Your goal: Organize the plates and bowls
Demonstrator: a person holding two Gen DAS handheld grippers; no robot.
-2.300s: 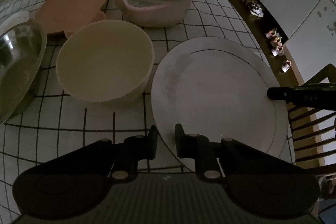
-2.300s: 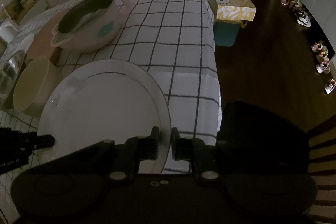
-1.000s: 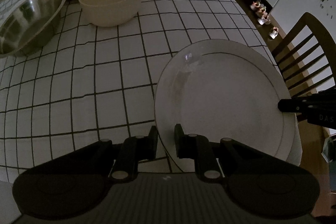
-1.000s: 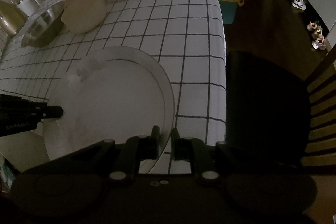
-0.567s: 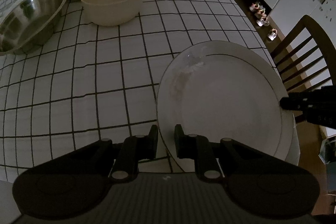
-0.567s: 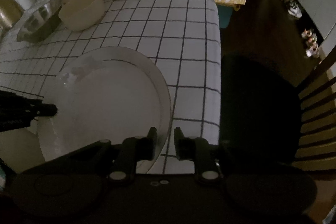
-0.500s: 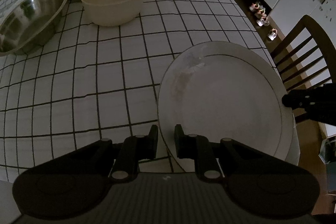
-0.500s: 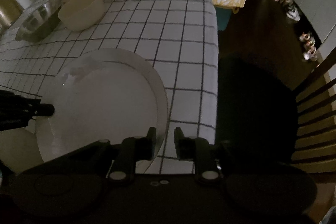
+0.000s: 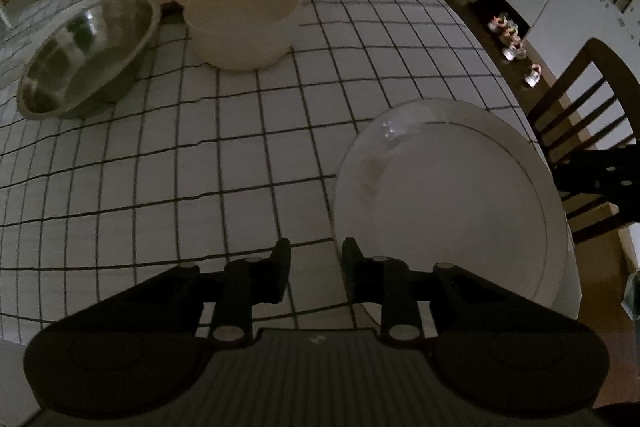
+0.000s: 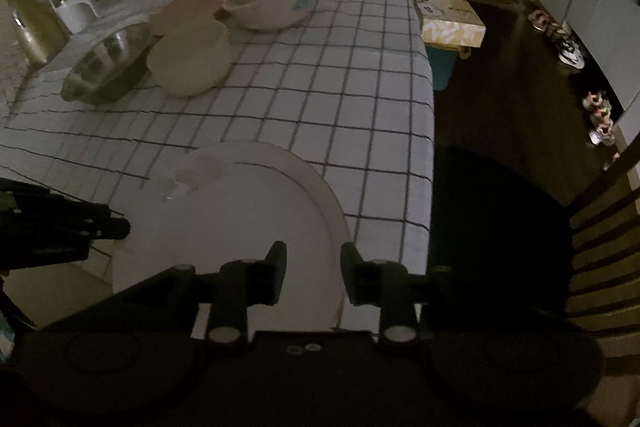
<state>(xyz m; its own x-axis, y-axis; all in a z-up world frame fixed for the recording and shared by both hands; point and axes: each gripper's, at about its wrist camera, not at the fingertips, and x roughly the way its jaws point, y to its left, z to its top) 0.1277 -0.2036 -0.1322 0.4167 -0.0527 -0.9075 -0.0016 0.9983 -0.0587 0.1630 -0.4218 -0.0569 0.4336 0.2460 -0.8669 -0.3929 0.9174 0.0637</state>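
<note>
White dinner plate (image 9: pixel 452 203) at table's (image 9: pixel 200 155) near right corner, overhanging the edge | left gripper (image 9: pixel 315 261) and right gripper (image 10: pixel 310 267) just opened, released | risk: a nudge tips it off.

No lettering, label, brand or number can be read in either view; the room is dim. Far ahead and right of the right tongs, a yellow box (image 10: pixel 452 23) beside the counter (image 10: pixel 360 99) carries a white pattern and a small picture, no legible words.
</note>
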